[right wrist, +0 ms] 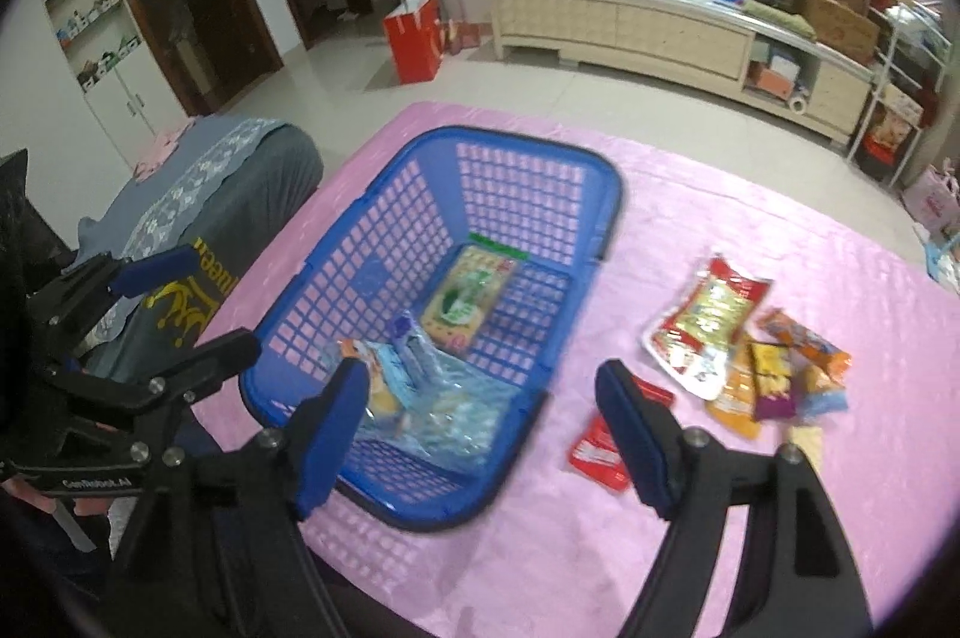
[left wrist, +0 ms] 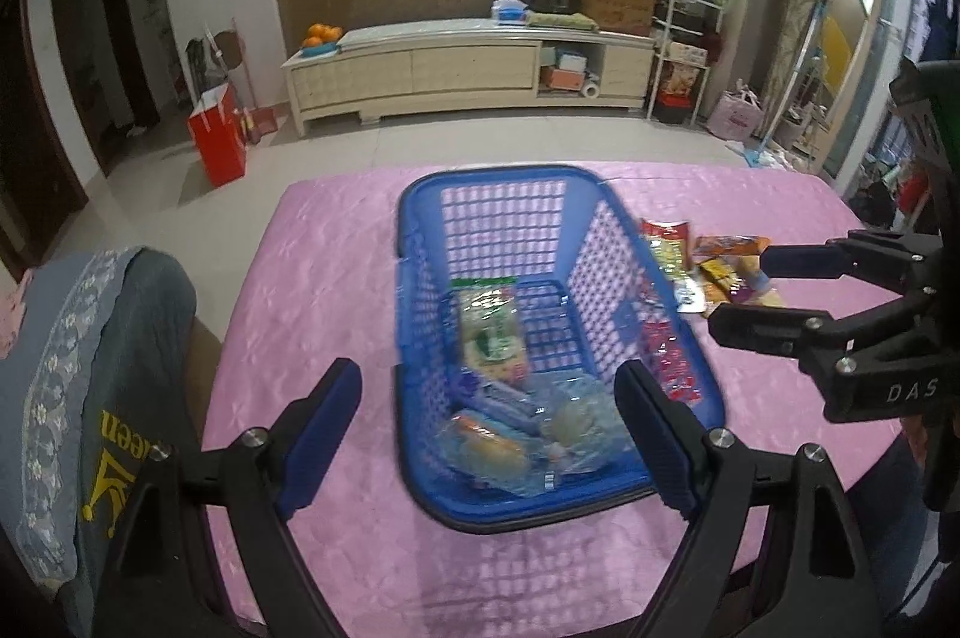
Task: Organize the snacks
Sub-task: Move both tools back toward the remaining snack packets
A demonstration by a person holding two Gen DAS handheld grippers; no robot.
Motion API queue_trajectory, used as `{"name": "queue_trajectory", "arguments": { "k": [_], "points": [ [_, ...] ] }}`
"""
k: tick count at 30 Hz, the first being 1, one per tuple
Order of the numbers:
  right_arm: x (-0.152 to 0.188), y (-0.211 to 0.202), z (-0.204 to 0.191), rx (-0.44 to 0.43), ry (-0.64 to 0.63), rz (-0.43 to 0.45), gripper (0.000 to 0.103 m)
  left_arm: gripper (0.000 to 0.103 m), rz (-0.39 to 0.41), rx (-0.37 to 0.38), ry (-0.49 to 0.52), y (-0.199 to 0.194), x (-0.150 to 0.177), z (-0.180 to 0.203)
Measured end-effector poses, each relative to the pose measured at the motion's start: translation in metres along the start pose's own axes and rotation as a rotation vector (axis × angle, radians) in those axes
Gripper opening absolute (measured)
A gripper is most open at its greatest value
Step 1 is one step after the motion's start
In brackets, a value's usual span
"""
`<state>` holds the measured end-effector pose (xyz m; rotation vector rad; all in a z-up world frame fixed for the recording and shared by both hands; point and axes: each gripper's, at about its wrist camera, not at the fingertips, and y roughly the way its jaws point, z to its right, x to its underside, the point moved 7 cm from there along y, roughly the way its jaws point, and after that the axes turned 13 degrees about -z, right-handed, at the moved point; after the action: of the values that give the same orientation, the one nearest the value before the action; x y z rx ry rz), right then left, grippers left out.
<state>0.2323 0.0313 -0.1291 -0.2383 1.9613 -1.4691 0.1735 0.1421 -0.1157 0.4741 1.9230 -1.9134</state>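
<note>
A blue plastic basket (left wrist: pixel 420 218) (right wrist: pixel 612 194) stands on the pink tablecloth. Inside it lie a green-and-white packet (left wrist: pixel 489 326) (right wrist: pixel 468 296), a blue packet (right wrist: pixel 411 350) and clear-wrapped pastries (left wrist: pixel 498 449) (right wrist: pixel 444 416). A red packet (right wrist: pixel 594 452) (left wrist: pixel 669 362) lies just outside the basket's right wall. Farther right is a pile of snack packets (right wrist: pixel 774 368) (left wrist: pixel 720 266), topped by a red-and-gold pouch (right wrist: pixel 708 320). My left gripper (left wrist: pixel 487 371) (right wrist: pixel 216 299) hovers open over the basket's near end, nothing between its fingers. My right gripper (right wrist: pixel 480 371) (left wrist: pixel 744 290) is open and empty above the basket's right rim.
A chair draped in grey cloth (left wrist: pixel 90 368) (right wrist: pixel 228 194) stands against the table's left side. Across the tiled floor are a red bag (left wrist: pixel 219 134) and a long low cabinet (left wrist: pixel 468 68). The table's near edge runs just below both grippers.
</note>
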Motion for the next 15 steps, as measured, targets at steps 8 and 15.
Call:
{"name": "queue_trajectory", "arguments": {
  "k": [8,15],
  "points": [
    [0.027,-0.037,0.038,0.025,0.068,0.059,0.081,0.085,0.031,0.015,0.069,-0.016,-0.010,0.053],
    [0.055,-0.056,0.081,0.098,0.136,0.071,0.081,0.085,0.025,0.046,0.114,-0.009,-0.013,0.099]
  ]
}}
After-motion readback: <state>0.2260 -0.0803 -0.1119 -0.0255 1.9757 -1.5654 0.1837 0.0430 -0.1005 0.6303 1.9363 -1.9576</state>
